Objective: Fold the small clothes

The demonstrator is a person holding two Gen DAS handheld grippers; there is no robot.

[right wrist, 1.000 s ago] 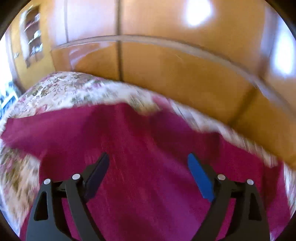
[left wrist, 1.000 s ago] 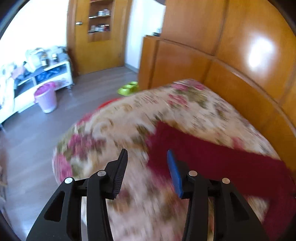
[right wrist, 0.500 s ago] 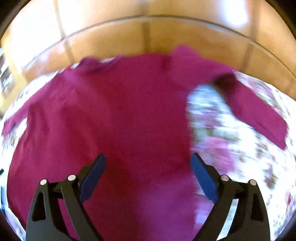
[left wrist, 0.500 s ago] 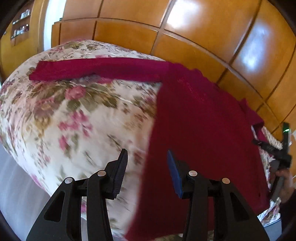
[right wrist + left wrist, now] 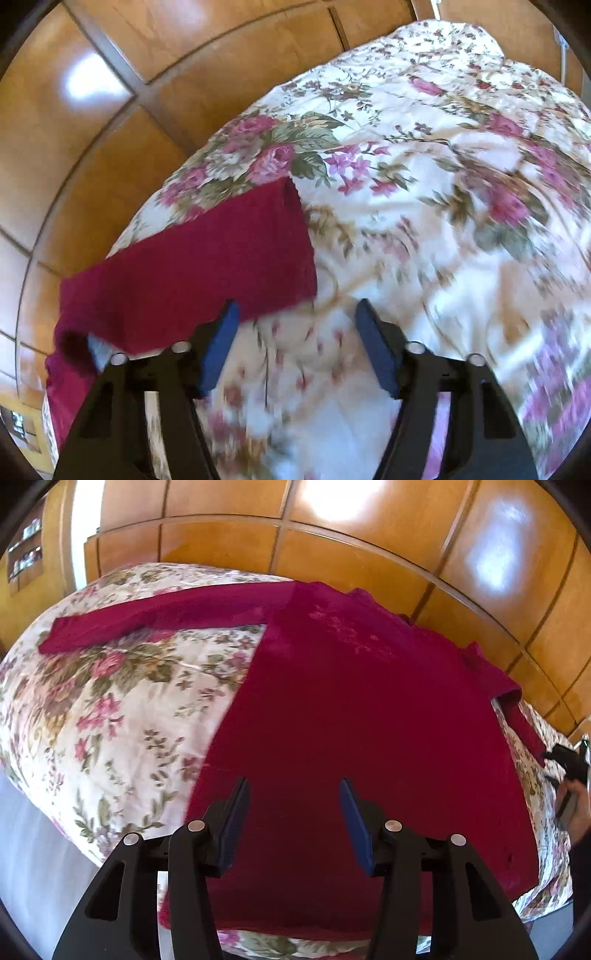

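A dark red long-sleeved top point(image 5: 351, 720) lies spread flat on a floral bedspread point(image 5: 110, 720). One sleeve point(image 5: 147, 620) stretches out to the left. My left gripper point(image 5: 292, 782) hovers over the top's lower body near the hem. Its jaws are opening, with nothing gripped between them. In the right wrist view the other sleeve point(image 5: 207, 258) ends at its cuff, just left of my right gripper point(image 5: 296, 304). Those jaws are closing over bare bedspread point(image 5: 443, 184) and are not pressing on the cloth. The right gripper point(image 5: 565, 760), held by a hand point(image 5: 576, 805), also shows at the far right of the left wrist view.
Glossy wooden panels point(image 5: 369, 554) rise right behind the bed, close to the top's collar side. The same panels point(image 5: 92, 129) fill the upper left of the right wrist view. The bed's near edge drops to a pale floor point(image 5: 29, 849) at the lower left.
The left view swung from the bed corner and room onto the top's body. The right view swept off the body to the sleeve end. The right jaws stand narrower than before.
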